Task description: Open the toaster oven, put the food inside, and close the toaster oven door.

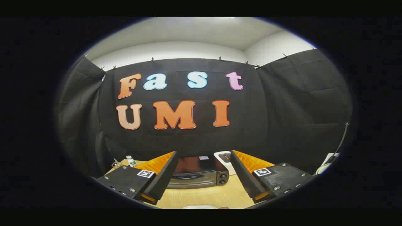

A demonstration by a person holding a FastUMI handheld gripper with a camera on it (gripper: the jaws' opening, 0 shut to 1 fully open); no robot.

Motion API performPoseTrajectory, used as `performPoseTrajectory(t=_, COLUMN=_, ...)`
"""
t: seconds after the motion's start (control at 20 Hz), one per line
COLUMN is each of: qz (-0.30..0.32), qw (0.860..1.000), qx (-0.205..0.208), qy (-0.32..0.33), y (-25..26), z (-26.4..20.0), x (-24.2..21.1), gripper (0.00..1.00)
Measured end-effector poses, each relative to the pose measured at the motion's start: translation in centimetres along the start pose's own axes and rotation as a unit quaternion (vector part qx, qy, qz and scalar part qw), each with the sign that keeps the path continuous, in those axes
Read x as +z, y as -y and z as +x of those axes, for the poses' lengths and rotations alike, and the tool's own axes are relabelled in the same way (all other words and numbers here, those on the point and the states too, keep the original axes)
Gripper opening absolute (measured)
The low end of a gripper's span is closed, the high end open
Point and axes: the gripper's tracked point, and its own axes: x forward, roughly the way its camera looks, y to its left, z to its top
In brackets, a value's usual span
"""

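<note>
Toaster oven point(197, 175) stands on the wooden table point(201, 197) at 12 o'clock beyond the gripper point(203, 175), its door seemingly closed, while the fingers are spread apart and hold nothing, so opening, loading and closing all remain.

The toaster oven point(197, 175) has a glossy dark top that throws back reddish light, and its front looks like smooth dark metal or plastic with a shiny glass door and two small knobs. The counter point(204, 196) under it is pale wood with a fine straight grain and a matt finish. The booth wall point(282, 119) is matt black cloth, creased and hanging in soft folds. A small bottle point(130, 161) looks like smooth plastic. The tool point(202, 174), its fingers wide apart with nothing between them, has matt bodies set with shiny metal screws.
</note>
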Motion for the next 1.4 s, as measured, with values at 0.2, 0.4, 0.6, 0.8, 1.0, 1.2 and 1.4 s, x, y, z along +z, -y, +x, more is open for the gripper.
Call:
performPoseTrajectory(t=0.2, qz=-0.007, qw=1.000, qx=0.001, qy=-0.005, y=-0.2, z=0.0, x=-0.5, gripper=0.99)
performPoseTrajectory(t=0.4, qz=-0.006, qw=1.000, qx=0.002, qy=-0.007, y=-0.4, z=-0.1, x=-0.6, gripper=0.99)
performPoseTrajectory(t=0.6, qz=-0.008, qw=1.000, qx=0.001, qy=-0.005, y=-0.2, z=0.0, x=-0.6, gripper=0.99)
performPoseTrajectory(t=0.8, qz=-0.010, qw=1.000, qx=0.003, qy=-0.006, y=-0.3, z=0.2, x=-0.8, gripper=0.98)
performPoseTrajectory(t=1.0, qz=-0.010, qw=1.000, qx=0.008, qy=-0.010, y=-0.5, z=0.7, x=-1.6, gripper=0.99)
performPoseTrajectory(t=1.2, qz=-0.005, qw=1.000, qx=0.019, qy=-0.020, y=-1.4, z=1.8, x=-3.1, gripper=0.99)
performPoseTrajectory(t=1.4, qz=0.001, qw=0.998, qx=0.042, qy=-0.039, y=-2.9, z=3.8, x=-5.0, gripper=0.99)
